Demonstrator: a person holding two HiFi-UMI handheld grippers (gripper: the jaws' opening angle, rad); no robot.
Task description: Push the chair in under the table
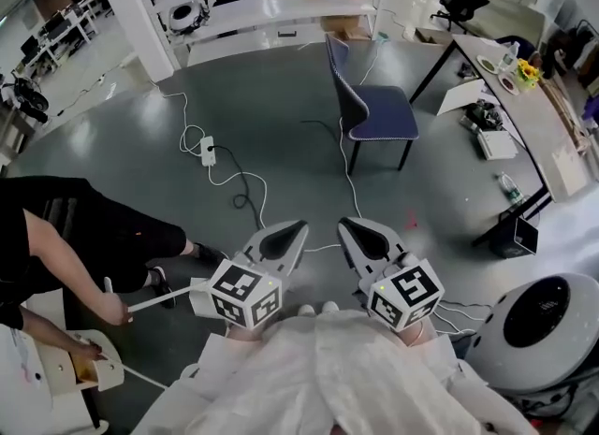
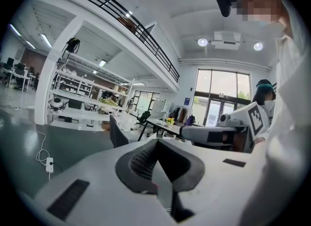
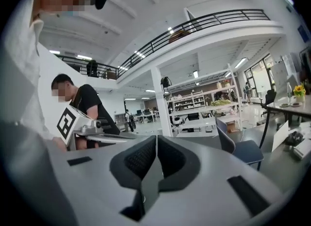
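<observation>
A blue chair (image 1: 378,108) with black legs stands on the grey floor, pulled out to the left of the long table (image 1: 552,157) at the right. Its back faces left and its seat faces the table. The chair (image 2: 116,133) also shows small in the left gripper view, and in the right gripper view the chair (image 3: 239,146) sits right of centre. My left gripper (image 1: 298,228) and right gripper (image 1: 344,224) are held side by side near my body, well short of the chair. Both are shut with nothing between the jaws.
A white power strip (image 1: 207,151) with cables lies on the floor at left. A person in black (image 1: 84,237) crouches at the left edge. White shelving (image 1: 262,3) stands at the back. A round white machine (image 1: 533,326) sits at lower right. Table items include flowers (image 1: 529,71).
</observation>
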